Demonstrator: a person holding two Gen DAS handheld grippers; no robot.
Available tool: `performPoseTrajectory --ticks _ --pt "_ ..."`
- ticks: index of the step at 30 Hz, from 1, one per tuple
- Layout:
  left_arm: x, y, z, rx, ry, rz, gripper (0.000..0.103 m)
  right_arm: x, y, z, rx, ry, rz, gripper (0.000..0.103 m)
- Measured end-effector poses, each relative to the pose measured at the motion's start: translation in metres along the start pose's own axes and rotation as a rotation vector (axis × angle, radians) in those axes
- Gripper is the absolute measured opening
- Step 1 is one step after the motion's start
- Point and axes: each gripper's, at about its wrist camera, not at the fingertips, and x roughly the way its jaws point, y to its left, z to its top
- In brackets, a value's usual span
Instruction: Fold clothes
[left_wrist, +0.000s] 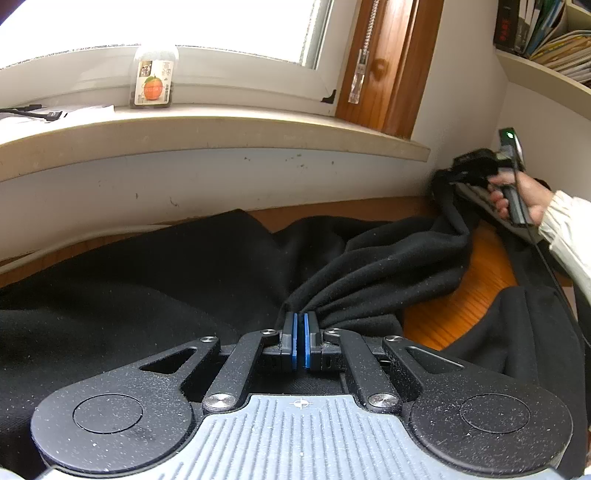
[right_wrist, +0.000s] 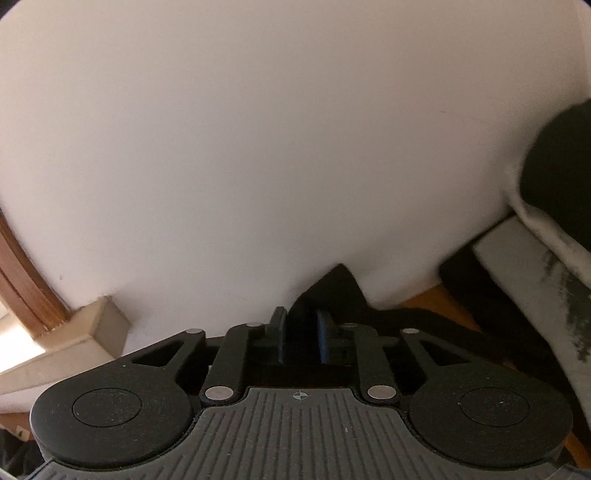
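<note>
On the wooden table below the window sill, a black garment is spread wide, its right part drawn up into taut folds off the wood. A bunched edge is pinched tight between the blue pads of the left gripper, and another corner is clamped by the right gripper near the white wall. On the sill, a small orange-labelled container is seen.

Matt black knit garment, glossy orange wood table, matt speckled plastic left gripper
</note>
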Motion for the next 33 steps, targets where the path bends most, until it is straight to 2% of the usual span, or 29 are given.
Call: performPoseTrajectory --ticks 4,8,13,15,17,19,25,28,33 --pt "0.000 0.000 0.000 0.002 0.002 0.000 0.003 -0.010 -0.023 -0.004 0.051 0.009 0.030 0.036" --pt "0.000 0.001 0.000 0.004 0.004 0.001 0.003 -0.014 -0.025 -0.010 0.031 0.034 0.089 0.037" --pt "0.001 0.000 0.000 0.010 0.007 0.007 0.003 -0.018 -0.021 -0.017 -0.011 0.030 0.095 0.037" --pt "0.002 0.000 0.000 0.010 0.008 0.006 0.003 -0.011 -0.011 -0.023 -0.071 0.077 0.118 0.038" --pt "0.002 0.000 0.000 0.012 0.009 0.007 0.004 -0.002 0.000 -0.031 -0.117 0.150 0.177 0.038" --pt "0.002 0.001 0.000 0.013 0.011 0.007 0.003 0.002 0.015 -0.039 -0.149 0.168 0.188 0.039" --pt "0.003 0.001 0.000 0.010 0.015 0.005 0.003 0.018 0.059 -0.056 -0.190 0.195 0.313 0.040" --pt "0.003 0.000 0.000 0.010 0.016 0.006 0.004 0.009 0.063 -0.058 -0.228 0.143 0.295 0.040" --pt "0.003 0.000 -0.001 0.011 0.016 0.007 0.004 -0.009 0.045 -0.061 -0.312 0.092 0.128 0.040"
